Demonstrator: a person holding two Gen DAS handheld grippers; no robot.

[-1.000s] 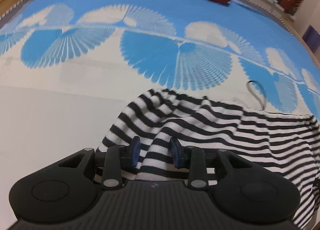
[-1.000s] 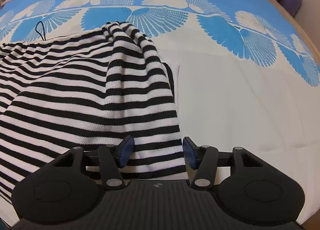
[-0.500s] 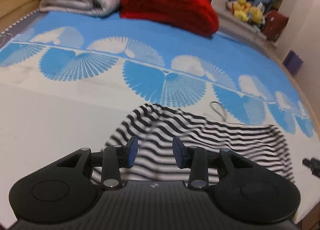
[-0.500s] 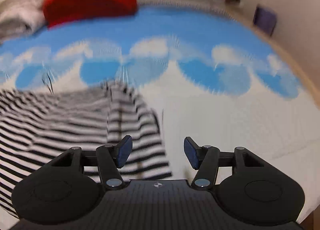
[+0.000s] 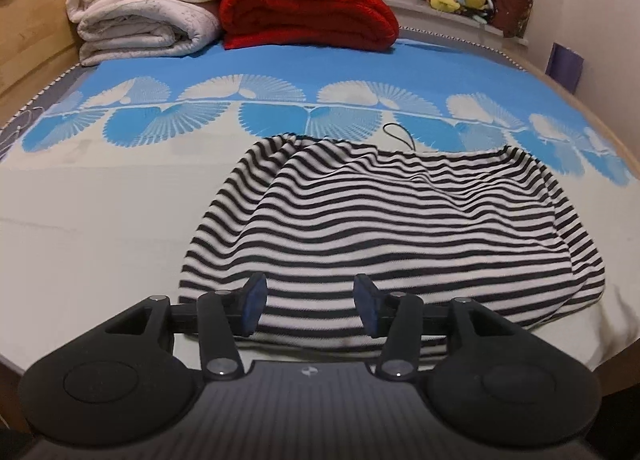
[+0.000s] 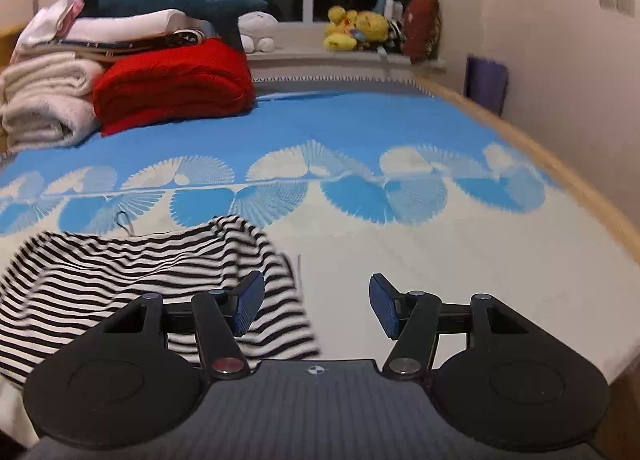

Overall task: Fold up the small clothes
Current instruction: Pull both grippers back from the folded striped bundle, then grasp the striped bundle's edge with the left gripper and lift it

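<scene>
A black-and-white striped garment (image 5: 392, 220) lies folded on the bed, with a thin dark loop (image 5: 400, 134) sticking out at its far edge. My left gripper (image 5: 310, 302) is open and empty, raised above the garment's near edge. In the right wrist view the garment (image 6: 132, 280) lies at the lower left. My right gripper (image 6: 316, 306) is open and empty, off the garment's right edge over the bare bedspread.
The bedspread (image 5: 100, 200) is white near me and blue with white fan patterns farther off. Folded white blankets (image 5: 144, 16) and a red blanket (image 5: 308, 12) are stacked at the far end. Plush toys (image 6: 356, 30) sit on the windowsill. A wooden bed edge (image 6: 560, 168) runs along the right.
Both grippers have pulled back and risen away from the garment, and their jaws have opened wider. The garment lies where it was left on the bed.
</scene>
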